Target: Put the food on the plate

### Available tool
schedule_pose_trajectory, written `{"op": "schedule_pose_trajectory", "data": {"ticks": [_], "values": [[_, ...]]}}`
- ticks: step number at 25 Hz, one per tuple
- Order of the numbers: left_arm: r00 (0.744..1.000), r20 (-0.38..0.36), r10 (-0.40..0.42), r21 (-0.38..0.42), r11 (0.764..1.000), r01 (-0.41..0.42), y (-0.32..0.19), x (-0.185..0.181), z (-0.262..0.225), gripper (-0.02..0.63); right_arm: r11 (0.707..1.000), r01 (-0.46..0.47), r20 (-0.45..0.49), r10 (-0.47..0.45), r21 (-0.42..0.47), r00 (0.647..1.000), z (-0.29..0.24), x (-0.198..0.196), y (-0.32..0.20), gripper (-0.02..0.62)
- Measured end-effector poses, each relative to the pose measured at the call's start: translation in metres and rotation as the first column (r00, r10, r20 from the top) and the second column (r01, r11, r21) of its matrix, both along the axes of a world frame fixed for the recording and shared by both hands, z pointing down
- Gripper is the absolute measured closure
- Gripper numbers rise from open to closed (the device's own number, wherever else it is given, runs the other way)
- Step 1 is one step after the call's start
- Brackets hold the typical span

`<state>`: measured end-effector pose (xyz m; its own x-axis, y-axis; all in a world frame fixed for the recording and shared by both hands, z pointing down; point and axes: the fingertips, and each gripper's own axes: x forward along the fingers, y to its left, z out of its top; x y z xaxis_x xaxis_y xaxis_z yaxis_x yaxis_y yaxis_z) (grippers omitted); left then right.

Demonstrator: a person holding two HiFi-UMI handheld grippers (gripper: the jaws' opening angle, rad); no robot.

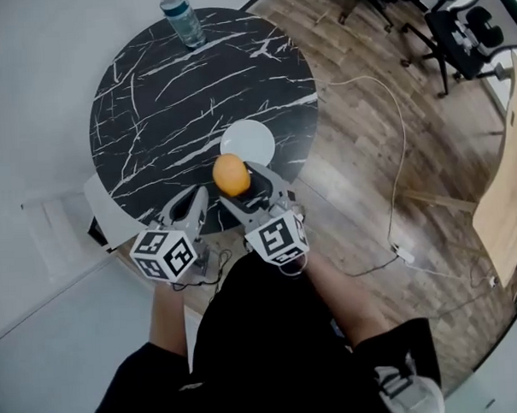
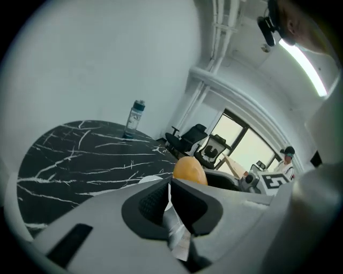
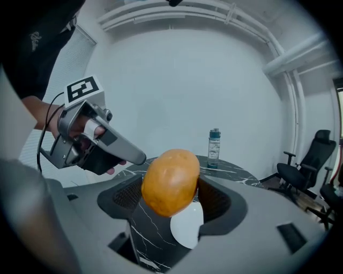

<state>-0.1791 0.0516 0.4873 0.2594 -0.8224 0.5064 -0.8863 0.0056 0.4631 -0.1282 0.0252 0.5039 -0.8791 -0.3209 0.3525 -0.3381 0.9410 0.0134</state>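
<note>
An orange-yellow fruit-like food (image 1: 231,174) (image 3: 170,182) is held in my right gripper (image 1: 237,183) (image 3: 170,197), whose jaws are shut on it over the near edge of the black marble table (image 1: 151,103). A small white plate (image 1: 247,143) (image 3: 187,225) lies on the table just beyond and below the food. My left gripper (image 1: 195,200) (image 2: 169,199) hovers at the table's near edge, left of the right one, its jaws shut with nothing between them. The left gripper view shows the food (image 2: 189,170) past its jaws.
A clear water bottle (image 1: 182,18) (image 2: 134,119) (image 3: 214,147) stands at the table's far edge. A white chair (image 1: 114,218) is tucked under the near left rim. Office chairs (image 1: 460,30) and a white cable (image 1: 396,178) occupy the wooden floor to the right.
</note>
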Motion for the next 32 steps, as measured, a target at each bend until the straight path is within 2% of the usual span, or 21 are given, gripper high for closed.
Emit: {"op": "schedule_pose_trajectory", "data": {"ticks": [2,4,9,12,17,19,23,28,32], "values": [[0.996,-0.087,-0.01,-0.022,1.0,0.008,-0.01,0.003,0.008,0.604,1.0,-0.009,-0.012,0.009,-0.013,1.0,0.014,0.004,-0.008,0.275],[0.991,-0.135,-0.006,-0.04,0.999,0.001,-0.018,0.004,0.014,0.604,0.999,-0.018,-0.019,0.017,-0.029,1.0,0.025,0.006,-0.015,0.275],[0.991,-0.128,0.037,-0.078,0.996,-0.047,-0.042,0.007,0.026,0.57,0.998,-0.016,-0.033,0.014,-0.068,0.999,0.049,0.005,-0.027,0.275],[0.989,-0.136,0.064,-0.101,0.992,-0.078,-0.054,0.012,0.035,0.502,0.997,-0.01,-0.019,0.008,-0.082,1.0,0.053,0.002,-0.032,0.275],[0.96,-0.268,0.085,-0.158,0.979,-0.131,-0.067,0.028,0.048,0.327,0.997,0.014,-0.028,-0.016,-0.073,0.999,0.057,-0.002,-0.037,0.275],[0.957,-0.278,0.082,-0.184,0.973,-0.137,-0.071,0.031,0.054,0.284,0.997,0.022,-0.026,-0.024,-0.07,0.999,0.056,-0.004,-0.038,0.275],[0.956,-0.278,0.093,-0.206,0.966,-0.154,-0.078,0.036,0.067,0.284,0.996,0.029,-0.015,-0.031,-0.08,0.999,0.057,-0.006,-0.041,0.275],[0.949,-0.308,0.07,-0.211,0.967,-0.14,-0.091,0.038,0.08,0.289,0.995,0.045,-0.048,-0.049,-0.087,0.998,0.065,-0.005,-0.049,0.275],[0.934,-0.352,0.06,-0.216,0.966,-0.143,-0.097,0.043,0.089,0.337,0.994,0.048,-0.092,-0.058,-0.101,0.994,0.078,0.002,-0.056,0.275]]}}
